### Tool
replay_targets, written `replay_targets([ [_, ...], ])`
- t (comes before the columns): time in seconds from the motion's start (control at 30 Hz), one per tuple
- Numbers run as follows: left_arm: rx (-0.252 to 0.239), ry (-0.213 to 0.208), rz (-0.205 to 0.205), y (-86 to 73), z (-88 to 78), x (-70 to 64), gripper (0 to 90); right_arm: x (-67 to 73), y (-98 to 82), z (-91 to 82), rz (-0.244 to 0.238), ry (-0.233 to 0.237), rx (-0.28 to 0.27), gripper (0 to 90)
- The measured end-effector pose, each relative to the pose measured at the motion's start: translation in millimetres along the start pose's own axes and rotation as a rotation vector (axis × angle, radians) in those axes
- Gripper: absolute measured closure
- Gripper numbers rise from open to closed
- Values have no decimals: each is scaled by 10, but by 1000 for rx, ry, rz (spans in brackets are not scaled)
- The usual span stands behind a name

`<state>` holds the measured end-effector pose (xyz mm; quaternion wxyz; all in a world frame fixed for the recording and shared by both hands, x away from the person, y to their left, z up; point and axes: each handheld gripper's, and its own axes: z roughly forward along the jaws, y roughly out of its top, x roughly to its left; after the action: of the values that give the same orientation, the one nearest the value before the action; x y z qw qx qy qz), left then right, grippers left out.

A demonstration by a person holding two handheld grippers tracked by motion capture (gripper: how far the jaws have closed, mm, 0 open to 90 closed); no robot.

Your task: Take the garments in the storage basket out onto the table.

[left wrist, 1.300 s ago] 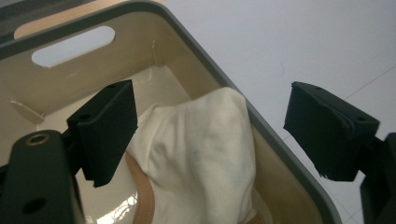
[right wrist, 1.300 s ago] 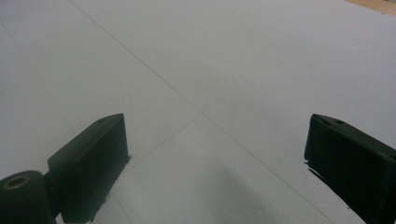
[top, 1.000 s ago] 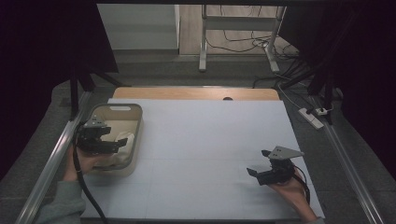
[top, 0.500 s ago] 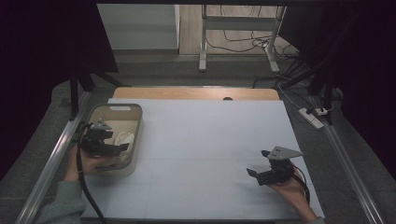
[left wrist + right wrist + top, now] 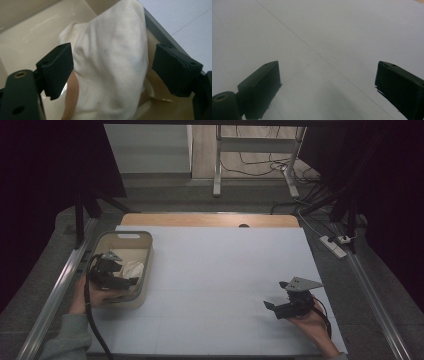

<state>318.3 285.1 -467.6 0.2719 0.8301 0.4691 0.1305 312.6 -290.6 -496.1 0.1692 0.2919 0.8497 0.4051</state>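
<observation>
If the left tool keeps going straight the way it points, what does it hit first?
Most likely the white cloth in the bin. The left tool is open, with the cloth bulging between its jaws. How close it is can't be judged.

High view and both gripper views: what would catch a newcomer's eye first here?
The beige bin at the table's left edge, with a white cloth bunched inside it. The left tongs hang open astride that cloth, inside the bin. Far off at the table's right, the right tongs sit open over bare white tabletop.
</observation>
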Motion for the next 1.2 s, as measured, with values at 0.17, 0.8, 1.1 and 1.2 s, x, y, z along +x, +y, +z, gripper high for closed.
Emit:
replay_targets([
  [0.17, 39, -3, 17, 13, 45, -26, 193, 0, 2, -4, 9, 12, -9, 63],
  [0.8, 164, -28, 10, 54, 169, -28, 657, -3, 3, -8, 10, 10, -14, 66],
  [1.1, 114, -9, -20, 38, 110, 18, 676, -3, 3, -8, 9, 11, -13, 67],
  [1.2, 75, 14, -43, 25, 54, 47, 676, -3, 4, -11, 9, 7, -15, 67],
])
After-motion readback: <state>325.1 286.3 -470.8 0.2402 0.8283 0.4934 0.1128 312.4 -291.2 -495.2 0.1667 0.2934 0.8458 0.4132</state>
